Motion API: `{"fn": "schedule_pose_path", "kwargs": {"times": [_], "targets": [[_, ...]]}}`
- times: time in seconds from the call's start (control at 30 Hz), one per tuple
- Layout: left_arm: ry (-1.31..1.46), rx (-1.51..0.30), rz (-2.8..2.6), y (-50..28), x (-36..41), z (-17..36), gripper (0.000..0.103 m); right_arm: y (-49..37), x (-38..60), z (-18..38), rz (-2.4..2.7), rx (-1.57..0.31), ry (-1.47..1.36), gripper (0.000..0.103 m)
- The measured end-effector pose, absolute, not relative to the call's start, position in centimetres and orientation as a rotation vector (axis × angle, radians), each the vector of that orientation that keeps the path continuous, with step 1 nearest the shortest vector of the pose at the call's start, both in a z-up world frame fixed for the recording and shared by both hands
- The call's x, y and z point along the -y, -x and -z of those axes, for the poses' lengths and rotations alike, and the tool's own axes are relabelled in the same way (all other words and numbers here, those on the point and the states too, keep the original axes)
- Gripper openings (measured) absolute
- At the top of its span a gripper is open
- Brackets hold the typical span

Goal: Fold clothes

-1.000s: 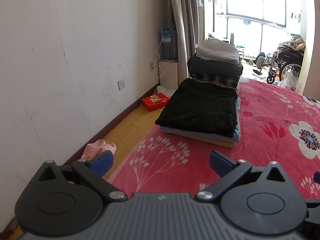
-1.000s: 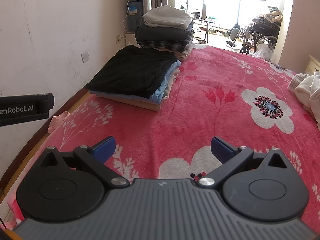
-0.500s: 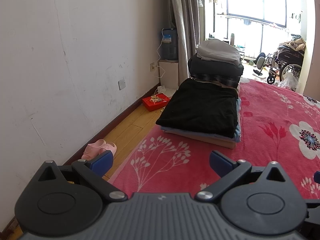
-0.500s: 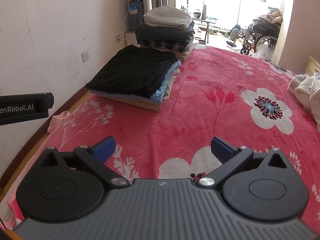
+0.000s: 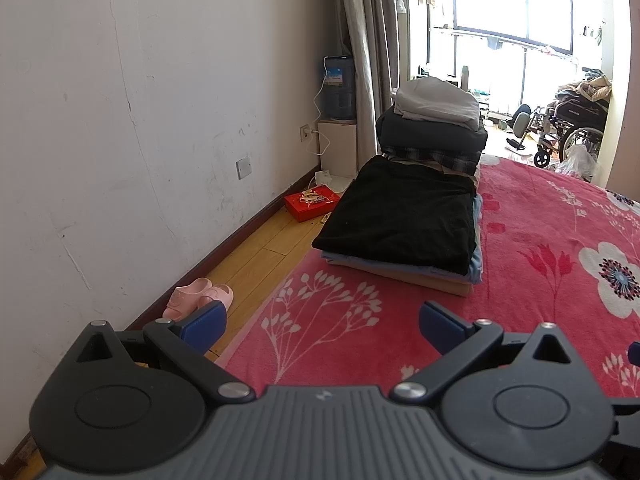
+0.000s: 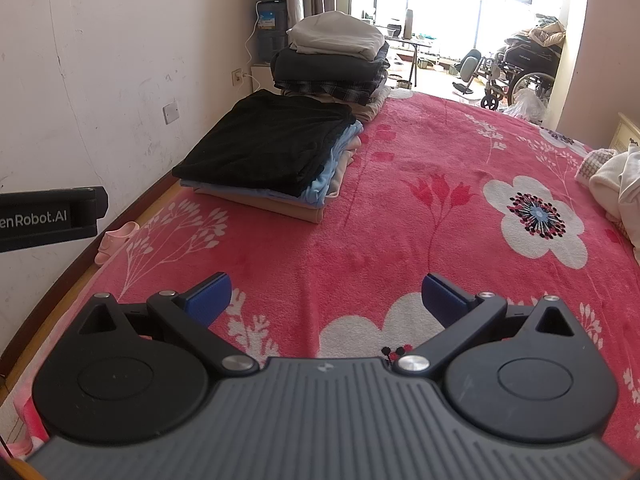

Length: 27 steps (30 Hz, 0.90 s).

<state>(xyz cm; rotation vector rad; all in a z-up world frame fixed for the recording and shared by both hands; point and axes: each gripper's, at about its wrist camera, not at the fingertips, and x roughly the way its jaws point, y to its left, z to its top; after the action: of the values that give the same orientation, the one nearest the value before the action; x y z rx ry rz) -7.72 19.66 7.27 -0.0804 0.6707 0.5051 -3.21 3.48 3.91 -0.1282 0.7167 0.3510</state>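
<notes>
A folded black garment (image 5: 400,216) tops a low stack of folded clothes on the red flowered bed (image 5: 540,280); it also shows in the right wrist view (image 6: 268,144). Behind it stands a taller pile (image 5: 432,128) of dark and grey folded clothes, also in the right wrist view (image 6: 332,60). Unfolded white clothes (image 6: 616,180) lie at the bed's right edge. My left gripper (image 5: 322,326) is open and empty over the bed's left edge. My right gripper (image 6: 326,300) is open and empty above the bed (image 6: 420,220).
A white wall runs along the left. On the wooden floor lie pink slippers (image 5: 198,298) and a red box (image 5: 312,202). A water dispenser (image 5: 338,88) stands by the curtain. A wheelchair (image 6: 520,68) stands beyond the bed. The left gripper's body (image 6: 48,216) shows at left.
</notes>
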Motion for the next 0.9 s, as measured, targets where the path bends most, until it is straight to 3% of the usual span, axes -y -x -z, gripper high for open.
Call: {"fn": "schedule_pose_path", "kwargs": {"times": [0.9], "targets": [[0.08,-0.675,-0.506,7.72,-19.71,-7.1,0.103,3.27,-3.55,-3.81,-0.347,-0.722,0.124,0.102]]}}
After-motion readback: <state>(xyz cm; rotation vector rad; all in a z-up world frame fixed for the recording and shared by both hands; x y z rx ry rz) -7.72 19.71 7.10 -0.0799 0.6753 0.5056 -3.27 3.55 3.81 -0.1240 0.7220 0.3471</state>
